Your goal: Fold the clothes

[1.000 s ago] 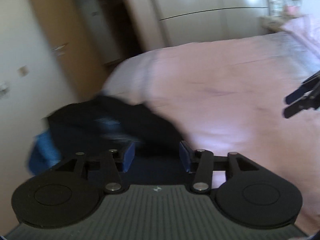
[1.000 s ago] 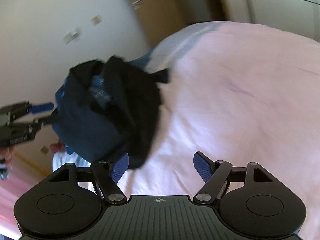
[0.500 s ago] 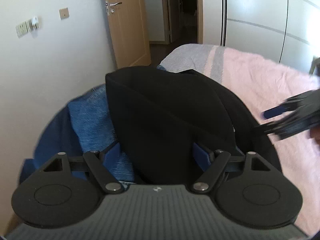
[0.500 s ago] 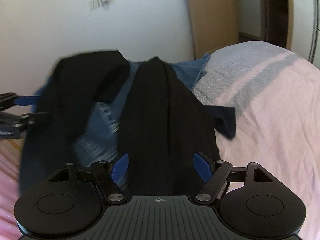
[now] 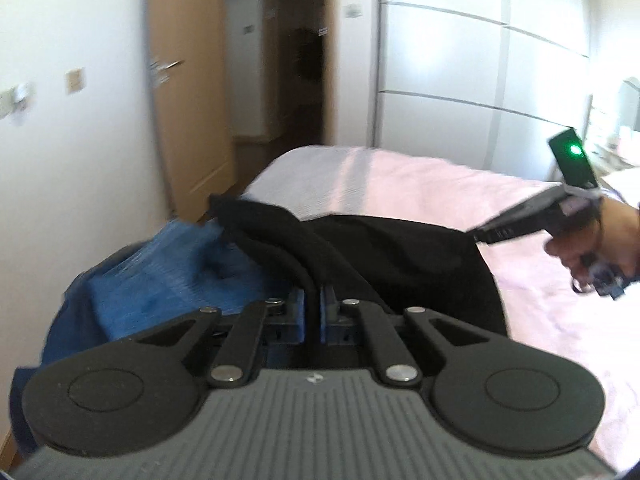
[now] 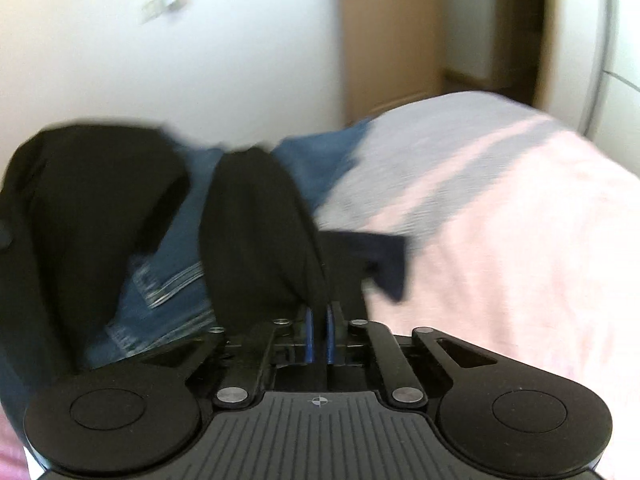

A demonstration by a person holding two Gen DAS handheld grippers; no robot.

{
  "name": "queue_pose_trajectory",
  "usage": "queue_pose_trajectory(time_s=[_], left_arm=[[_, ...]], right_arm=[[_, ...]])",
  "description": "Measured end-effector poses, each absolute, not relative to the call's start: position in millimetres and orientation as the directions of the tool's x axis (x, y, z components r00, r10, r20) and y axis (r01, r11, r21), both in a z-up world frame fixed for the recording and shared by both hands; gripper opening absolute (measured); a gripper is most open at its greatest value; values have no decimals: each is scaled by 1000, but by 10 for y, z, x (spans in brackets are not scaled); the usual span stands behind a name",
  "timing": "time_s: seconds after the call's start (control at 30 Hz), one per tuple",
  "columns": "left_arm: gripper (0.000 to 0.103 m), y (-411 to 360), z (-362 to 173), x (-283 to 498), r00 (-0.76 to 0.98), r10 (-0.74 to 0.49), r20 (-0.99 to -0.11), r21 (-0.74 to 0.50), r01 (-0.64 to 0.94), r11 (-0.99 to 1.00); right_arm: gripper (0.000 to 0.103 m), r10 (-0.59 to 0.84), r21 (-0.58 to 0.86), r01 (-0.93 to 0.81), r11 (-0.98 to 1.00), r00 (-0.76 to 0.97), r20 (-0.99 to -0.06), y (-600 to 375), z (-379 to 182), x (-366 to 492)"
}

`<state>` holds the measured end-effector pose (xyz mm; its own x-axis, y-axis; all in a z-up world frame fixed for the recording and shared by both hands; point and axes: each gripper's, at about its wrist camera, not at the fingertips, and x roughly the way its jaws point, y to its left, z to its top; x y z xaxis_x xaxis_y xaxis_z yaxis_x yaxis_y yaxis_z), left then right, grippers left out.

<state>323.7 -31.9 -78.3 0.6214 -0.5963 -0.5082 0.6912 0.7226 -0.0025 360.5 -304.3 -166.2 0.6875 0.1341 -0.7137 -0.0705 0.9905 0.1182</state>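
- Left gripper (image 5: 312,314): jaws closed on a fold of the black garment (image 5: 400,256), blue pads nearly meeting with the cloth pinched between.
- Right gripper (image 6: 319,334): jaws likewise clamped on a narrow ridge of the same black garment (image 6: 256,232), pads close together.
- From the left jaws, black cloth rising ahead and spreading right, draped toward the right gripper (image 5: 520,220), held in a hand (image 5: 592,240) at the right edge of the left view.
- From the right jaws, one black hump straight ahead, a second black mass to the left, blurred.
- Jeans (image 5: 168,264) beneath and left of the garment; in the right view, denim with pale stitching (image 6: 168,280) showing between the two black humps.
- A small dark flap (image 6: 380,260) lying on the bed just right of the right jaws; cannot tell whether part of the garment.
- Bed (image 5: 440,188) under everything: pink cover, with a grey striped band (image 6: 432,160) at the far end.
- Clothes heaped at the bed's left edge, near the wall.
- White wall (image 5: 80,160) to the left with switches and sockets, blurred.
- Wooden door (image 5: 188,120) standing open beyond the bed, dark hallway (image 5: 296,60) behind.
- White wardrobe (image 5: 480,80) along the far right.
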Motion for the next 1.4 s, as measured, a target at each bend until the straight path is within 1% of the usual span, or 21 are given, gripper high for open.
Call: queue_pose_trajectory(time_s=[0.07, 0.17, 0.3, 0.43, 0.63, 0.7, 0.77, 0.8, 0.83, 0.87, 0.9, 0.93, 0.97, 1.0, 1.03, 1.07, 1.13, 1.27, 1.33, 1.4], left_arm=[[4, -426, -718, 2985, 590, -632, -503, -7, 728, 685], [4, -605, -679, 2502, 533, -684, -499, -13, 784, 621], [4, -851, -715, 1788, 430, -737, -520, -54, 845, 532], [3, -1096, -884, 1052, 304, -758, -577, -121, 886, 447], [4, -1342, -1362, 143, 147, -683, -716, -175, 908, 379], [4, -1420, -1526, -156, 94, -647, -756, -194, 913, 360], [5, -1488, -1641, -303, 76, -615, -785, -201, 907, 369], [8, -1500, -1683, -351, 79, -601, -796, -199, 902, 382], [9, -1496, -1718, -395, 87, -588, -804, -194, 897, 398], [11, -1503, -1719, -391, 98, -581, -808, -187, 892, 412], [17, -1520, -1689, -344, 112, -578, -808, -179, 888, 423], [21, -1524, -1648, -313, 123, -580, -805, -175, 886, 430], [34, -1512, -1608, -276, 135, -587, -798, -171, 883, 436], [46, -1494, -1577, -223, 150, -593, -791, -166, 881, 444], [49, -1476, -1546, -170, 165, -599, -784, -160, 878, 451], [50, -1461, -1538, -94, 176, -601, -780, -158, 873, 461], [51, -1454, -1584, 103, 192, -593, -782, -153, 863, 482], [62, -1626, -1857, 507, 177, -583, -793, -166, 858, 486], [62, -1736, -2014, 707, 156, -587, -795, -184, 859, 477], [63, -1846, -2172, 906, 134, -591, -796, -202, 860, 468]], right_arm=[[1, 88, 97, -27, 995, 705, -704, -3267, -1537, 3314], [1, 6, 56, 49, 997, 700, -714, -3593, -1467, 2740], [1, -92, 62, 207, 976, 659, -747, -4151, -1567, 1644], [0, -187, 62, 384, 921, 576, -796, -4557, -1749, 303], [0, -326, 29, 694, 720, 375, -868, -4945, -1971, -2073], [0, -308, 28, 736, 676, 318, -896, -5001, -2044, -2782], [0, -277, 39, 745, 666, 295, -915, -5012, -2147, -3291], [0, -260, 45, 738, 674, 294, -920, -4999, -2187, -3410], [0, -246, 55, 727, 685, 301, -921, -5004, -2223, -3494], [0, -230, 67, 711, 700, 313, -922, -5007, -2267, -3442], [3, -212, 79, 693, 716, 325, -922, -5008, -2313, -3368], [10, -195, 91, 675, 732, 336, -922, -5009, -2359, -3295], [31, -177, 104, 657, 747, 347, -921, -5010, -2405, -3221], [47, -163, 114, 622, 775, 370, -914, -5000, -2452, -3043], [73, -149, 122, 584, 803, 395, -907, -4989, -2498, -2847], [76, -133, 134, 538, 832, 428, -894, -4975, -2506, -2595], [76, -97, 149, 462, 874, 467, -879, -4925, -2538, -2033], [77, -45, 133, 296, 946, 527, -849, -4944, -2574, -811], [77, -18, 117, 211, 971, 547, -837, -4945, -2641, -225], [81, 1, 104, 157, 982, 548, -836, -4953, -2809, 328]])
